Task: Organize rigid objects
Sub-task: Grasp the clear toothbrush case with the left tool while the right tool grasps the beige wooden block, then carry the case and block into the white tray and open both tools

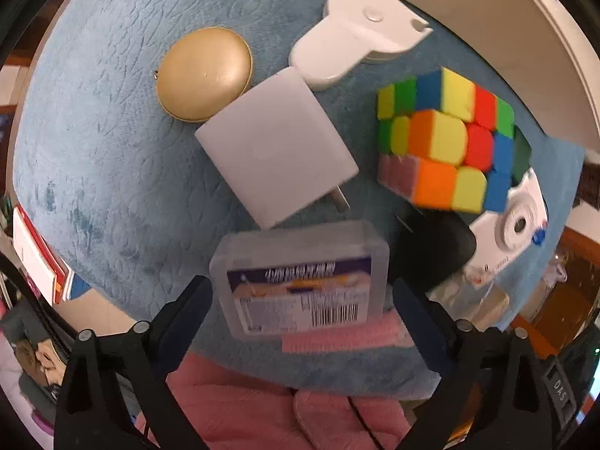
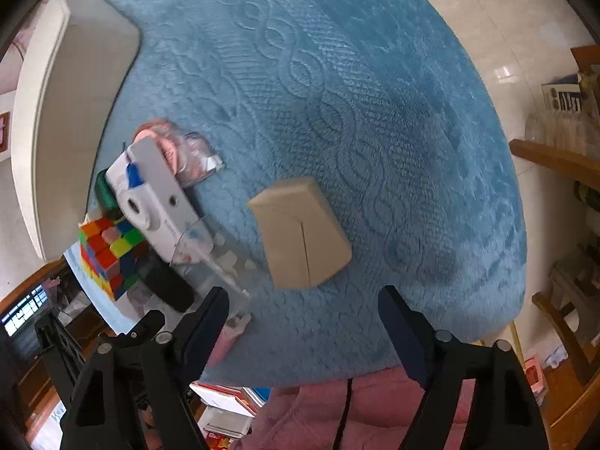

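Rigid objects, assorted, lie grouped on a surface under a blue embossed plush cloth (image 1: 93, 120). Left wrist view: gold round case (image 1: 204, 75), white charger block (image 1: 277, 150) with its prongs only partly visible, white hinged piece (image 1: 356, 41), multicoloured puzzle cube (image 1: 446, 135), black object (image 1: 435, 251) mostly hidden and unidentifiable, white toy camera (image 1: 517, 225) cut by the cube, and a clear labelled box (image 1: 300, 277), blurred, its print unreadable. The left gripper (image 1: 300, 300) stands wide with that box between its fingers; contact cannot be made out. A pink strip (image 1: 337, 337) lies partly under the box. Right wrist view: the right gripper (image 2: 303, 311) is spread and empty above bare cloth, near a beige wedge-shaped box (image 2: 300, 232). A pink item in clear wrap (image 2: 180, 150) behind the camera is indistinct. Room: pale tiled floor (image 2: 506, 37), wooden furniture (image 2: 555, 157), books (image 2: 225, 401) below the edge, and pink clothing (image 1: 243, 412) along the bottom.
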